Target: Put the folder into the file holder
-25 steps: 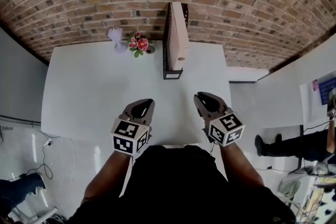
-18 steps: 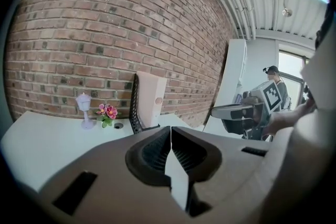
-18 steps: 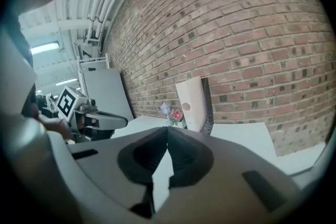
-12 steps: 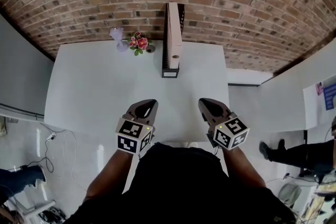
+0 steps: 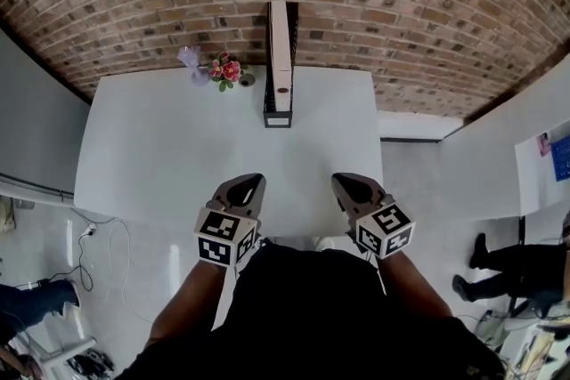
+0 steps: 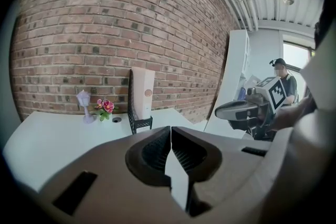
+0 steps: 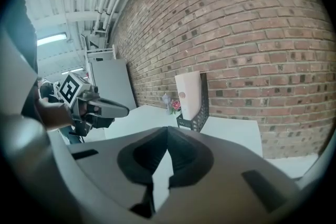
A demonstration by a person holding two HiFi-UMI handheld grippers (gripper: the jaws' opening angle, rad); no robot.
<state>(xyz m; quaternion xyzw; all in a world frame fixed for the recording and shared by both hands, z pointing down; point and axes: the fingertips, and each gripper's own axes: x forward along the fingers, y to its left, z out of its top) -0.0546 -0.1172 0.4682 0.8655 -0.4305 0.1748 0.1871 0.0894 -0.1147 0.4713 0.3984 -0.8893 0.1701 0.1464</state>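
Note:
A beige folder (image 5: 281, 49) stands upright inside a black wire file holder (image 5: 277, 115) at the back middle of the white table (image 5: 151, 147), against the brick wall. Both grippers hover over the table's near edge, well short of the holder. My left gripper (image 5: 252, 182) is shut with nothing between its jaws. The right gripper (image 5: 344, 181) is also shut and empty. From the left gripper view the folder (image 6: 143, 93) and holder (image 6: 139, 123) lie straight ahead past the closed jaws (image 6: 170, 132). The right gripper view shows the folder (image 7: 189, 96) beyond its closed jaws (image 7: 167, 132).
A small pot of pink flowers (image 5: 225, 69) and a little lilac lamp (image 5: 190, 60) stand left of the holder at the table's back edge. The brick wall (image 5: 401, 4) runs behind the table. A person's legs (image 5: 509, 267) show at the right, and cables (image 5: 89, 254) lie at the left.
Both grippers have drawn back from the file holder toward the table's near edge. The head view has shifted, so the holder now appears straight on.

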